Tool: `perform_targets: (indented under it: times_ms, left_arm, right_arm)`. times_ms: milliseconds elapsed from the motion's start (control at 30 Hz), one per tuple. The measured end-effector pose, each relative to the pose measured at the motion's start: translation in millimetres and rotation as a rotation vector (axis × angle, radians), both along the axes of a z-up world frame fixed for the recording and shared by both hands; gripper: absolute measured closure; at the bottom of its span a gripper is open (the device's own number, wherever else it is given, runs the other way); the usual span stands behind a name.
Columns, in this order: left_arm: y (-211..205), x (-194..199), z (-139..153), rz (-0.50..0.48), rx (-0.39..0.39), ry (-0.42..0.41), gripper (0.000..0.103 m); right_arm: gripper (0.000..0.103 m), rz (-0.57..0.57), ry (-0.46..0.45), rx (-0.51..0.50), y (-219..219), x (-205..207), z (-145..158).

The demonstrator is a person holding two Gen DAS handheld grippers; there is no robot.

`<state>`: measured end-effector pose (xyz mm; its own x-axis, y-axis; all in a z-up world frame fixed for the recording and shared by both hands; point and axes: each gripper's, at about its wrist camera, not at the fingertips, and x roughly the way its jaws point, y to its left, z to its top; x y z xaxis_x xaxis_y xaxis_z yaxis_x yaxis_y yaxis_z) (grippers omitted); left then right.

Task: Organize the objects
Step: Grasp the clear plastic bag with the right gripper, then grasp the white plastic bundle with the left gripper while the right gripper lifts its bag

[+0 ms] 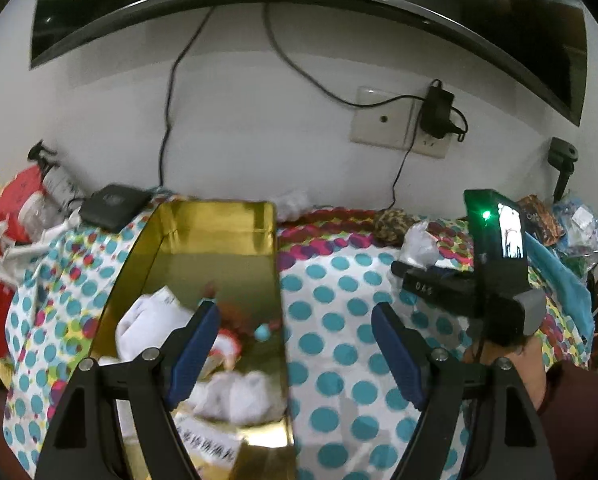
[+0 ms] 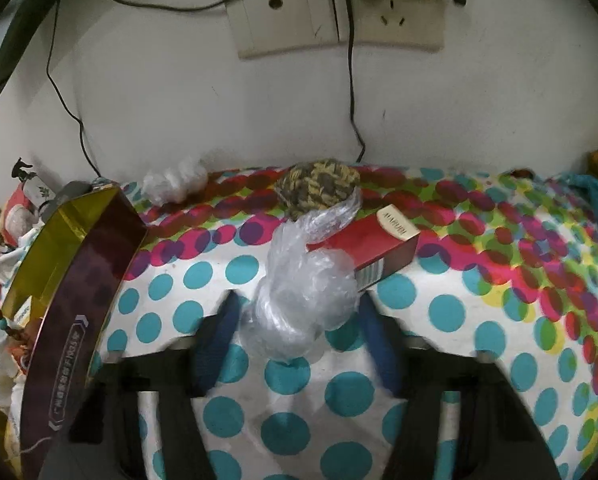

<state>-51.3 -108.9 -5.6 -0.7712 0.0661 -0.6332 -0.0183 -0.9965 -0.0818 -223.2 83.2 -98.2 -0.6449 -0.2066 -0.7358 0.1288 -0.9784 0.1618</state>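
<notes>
My right tool (image 2: 295,320) has its blue pads against a crumpled clear plastic bag (image 2: 303,300), pinched from both sides; motion blur smears the pads, so how firmly they press is hard to judge. The bag's twisted upper end drapes over a red carton (image 2: 379,248), hiding its left corner. Behind, centre frame, sits a brown-and-yellow woven ball (image 2: 319,190), and a white wad (image 2: 175,184) lies upper left, both against the wall. The gold tin box (image 2: 79,280) is cut off at the left edge. In the left view, my left tool (image 1: 295,344) stands wide with nothing between its pads, over the box's right wall (image 1: 277,280); its left finger (image 1: 195,344) covers part of the papers and small items inside, which blur together. The spotted cloth (image 1: 339,320) covers the tabletop.
</notes>
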Motion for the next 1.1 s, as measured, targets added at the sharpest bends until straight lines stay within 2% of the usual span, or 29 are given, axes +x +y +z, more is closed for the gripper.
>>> perform_targets:
  times_ms: [33, 167, 333, 467, 567, 700, 867, 1000, 1100]
  left_arm:
    - [4.9, -4.3, 1.5, -0.011, -0.005, -0.001, 0.023]
    - [22.6, -31.9, 8.3, -0.070, -0.010, -0.022, 0.023]
    - [33.3, -94.3, 6.4, -0.114, 0.003, -0.156, 0.023]
    - [31.8, -158.2, -4.9, -0.098, -0.002, -0.318, 0.023]
    - [29.3, -191.5, -6.3, -0.081, -0.043, -0.362, 0.023]
    - [24.4, -237.7, -13.0, -0.088, -0.047, -0.440, 0.023]
    - [24.3, -258.5, -34.7, -0.112, -0.102, -0.517, 0.023]
    - [20.3, -268.3, -42.1, -0.089, -0.170, -0.510, 0.023]
    - [15.1, -277.5, -45.3, -0.080, -0.191, -0.516, 0.023]
  right_arm:
    - [0.070, 0.005, -0.013, -0.004, 0.8, -1.2, -0.9]
    - [0.070, 0.024, 0.025, 0.061, 4.8, 8.6, 5.5]
    - [0.070, 0.021, 0.058, 0.117, 34.9, 30.9, 13.1]
    - [0.070, -0.011, 0.039, 0.044, 64.0, 39.5, 12.4]
    - [0.070, -0.038, 0.012, 0.005, 73.6, 36.1, 9.0]
    - [0.070, -0.019, 0.004, 0.015, 67.4, 33.7, 7.7]
    - [0.069, -0.008, 0.025, 0.043, 60.5, 37.2, 10.9]
    - [0.069, 0.006, 0.028, 0.045, 57.9, 37.3, 11.2]
    - [0.069, 0.011, 0.028, 0.052, 56.4, 38.3, 11.8]
